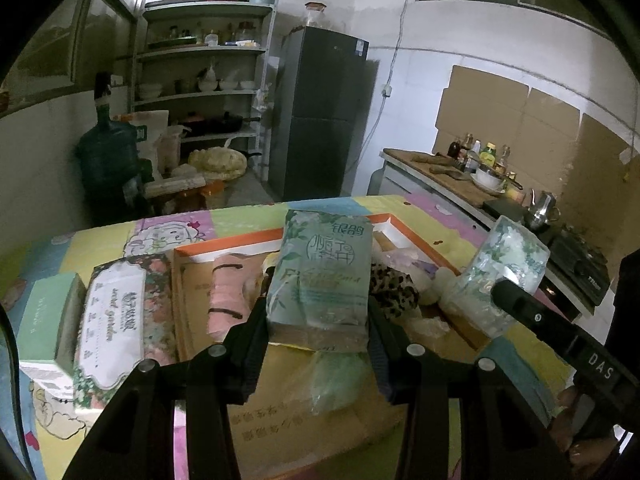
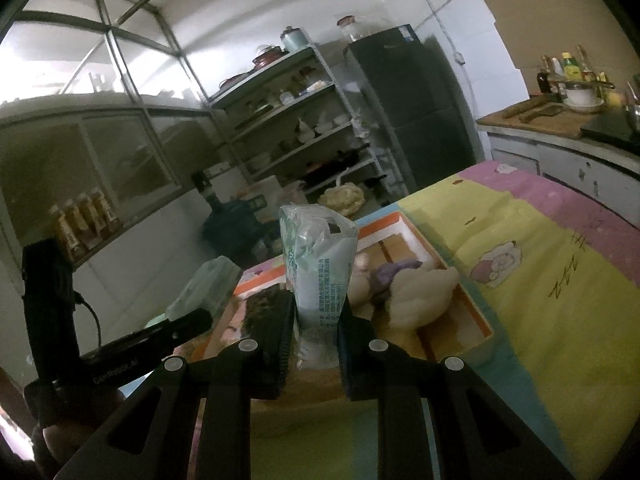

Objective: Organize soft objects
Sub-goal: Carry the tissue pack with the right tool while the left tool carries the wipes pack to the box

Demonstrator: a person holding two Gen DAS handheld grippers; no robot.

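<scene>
Shelf jars (image 1: 208, 34) perhaps too small

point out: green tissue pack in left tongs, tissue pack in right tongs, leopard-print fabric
green tissue pack (image 1: 320, 276): left wrist view, front face.
white tissue pack (image 2: 318, 276): right wrist view, printed side.
leopard-print fabric (image 1: 394, 290): left wrist view, middle of the bunched cloth.

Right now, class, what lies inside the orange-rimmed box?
Inside the orange-rimmed box: pink cloth, leopard-print fabric, cream plush, purple item. The held tissue pack covers the middle.
</scene>
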